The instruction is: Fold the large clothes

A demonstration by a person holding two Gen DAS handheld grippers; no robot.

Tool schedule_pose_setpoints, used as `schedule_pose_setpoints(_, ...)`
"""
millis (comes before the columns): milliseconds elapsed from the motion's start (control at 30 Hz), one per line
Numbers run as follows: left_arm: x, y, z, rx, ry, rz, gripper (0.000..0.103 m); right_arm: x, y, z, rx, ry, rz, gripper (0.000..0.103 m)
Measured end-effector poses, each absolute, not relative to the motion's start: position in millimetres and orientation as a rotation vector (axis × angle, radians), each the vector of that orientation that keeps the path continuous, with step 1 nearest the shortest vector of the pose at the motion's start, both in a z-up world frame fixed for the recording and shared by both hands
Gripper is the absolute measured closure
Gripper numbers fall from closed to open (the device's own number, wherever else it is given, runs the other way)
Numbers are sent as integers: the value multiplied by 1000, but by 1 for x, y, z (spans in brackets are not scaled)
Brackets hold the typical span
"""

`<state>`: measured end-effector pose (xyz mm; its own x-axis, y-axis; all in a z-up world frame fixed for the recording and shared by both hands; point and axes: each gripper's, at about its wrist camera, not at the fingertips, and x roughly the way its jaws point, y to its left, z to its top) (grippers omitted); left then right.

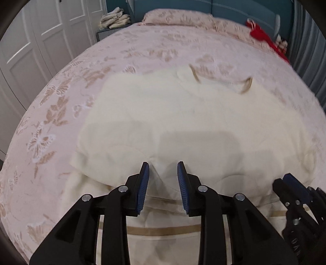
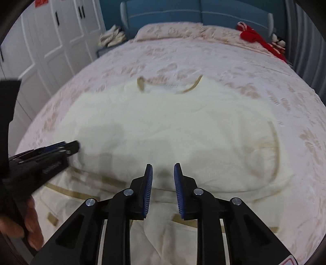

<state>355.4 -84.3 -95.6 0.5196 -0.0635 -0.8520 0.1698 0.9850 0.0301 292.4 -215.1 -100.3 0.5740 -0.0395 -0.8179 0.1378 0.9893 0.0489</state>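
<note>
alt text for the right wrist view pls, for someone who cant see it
A cream garment with tan trim lies spread on a bed with a pink floral bedspread, and the right gripper hovers over its near edge with blue-padded jaws apart and nothing between them. The left gripper enters from the left; a red item lies by the pillows.

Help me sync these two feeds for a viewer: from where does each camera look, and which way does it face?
Left wrist: sits on the left claw, angled down the bed toward the blue headboard; its open claw hangs over the cream garment, right claw at right.
Right wrist: sits on the right claw, same heading; left claw and a hand at left.
Shared: garment, red item, headboard, wardrobe doors.
</note>
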Motion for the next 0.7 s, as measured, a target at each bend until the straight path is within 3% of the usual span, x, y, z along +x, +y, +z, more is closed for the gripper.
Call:
schedule_pose_setpoints(200, 349, -90, -121, 176, 986, -135, 75, 289, -228, -133, 138, 977, -110, 88)
schedule_pose_setpoints(700, 336, -98, -137, 232, 867, -103, 75, 281, -232, -147, 143, 907, -116, 89)
